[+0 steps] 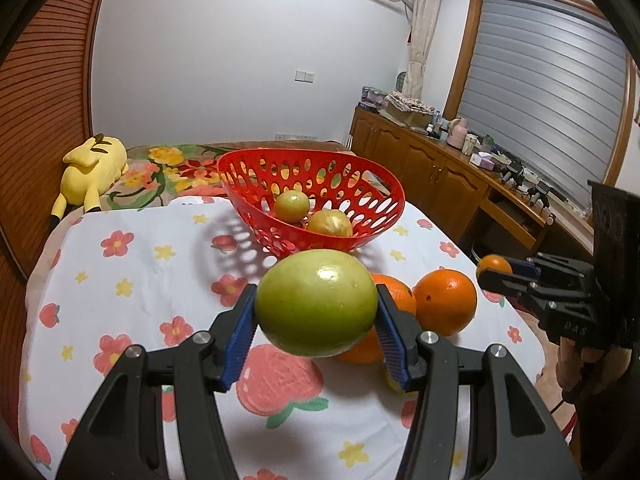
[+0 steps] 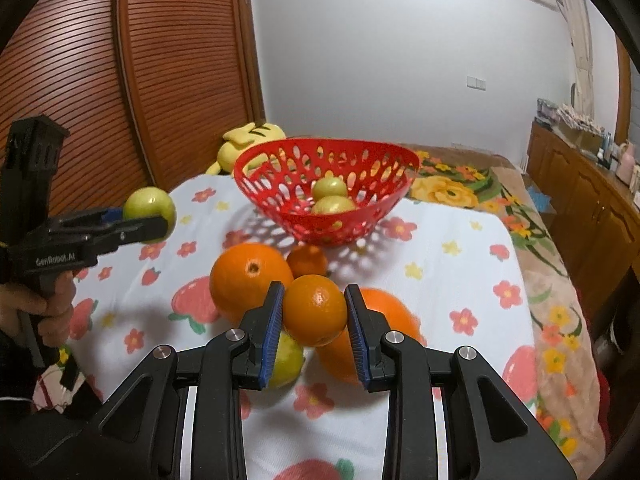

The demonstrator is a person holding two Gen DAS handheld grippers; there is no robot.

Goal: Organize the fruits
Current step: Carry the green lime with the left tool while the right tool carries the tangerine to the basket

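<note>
My left gripper [image 1: 316, 312] is shut on a green apple [image 1: 316, 302] and holds it above the table, short of the red basket [image 1: 360, 184]. The basket holds two yellow-green fruits [image 1: 292, 206]. My right gripper [image 2: 314, 314] is shut on a small orange [image 2: 314, 310], lifted over the loose fruit. In the right wrist view the left gripper [image 2: 150, 222] and its green apple [image 2: 148, 206] show at the left, and the red basket [image 2: 256, 168] stands ahead. Oranges [image 2: 248, 276] and a green fruit [image 2: 286, 360] lie on the cloth below.
A flowered cloth [image 1: 120, 280] covers the table. A yellow plush toy [image 1: 90, 168] lies behind it on a bed. A wooden sideboard [image 1: 440, 176] with clutter runs along the right wall. A slatted wooden door [image 2: 100, 80] stands to the left.
</note>
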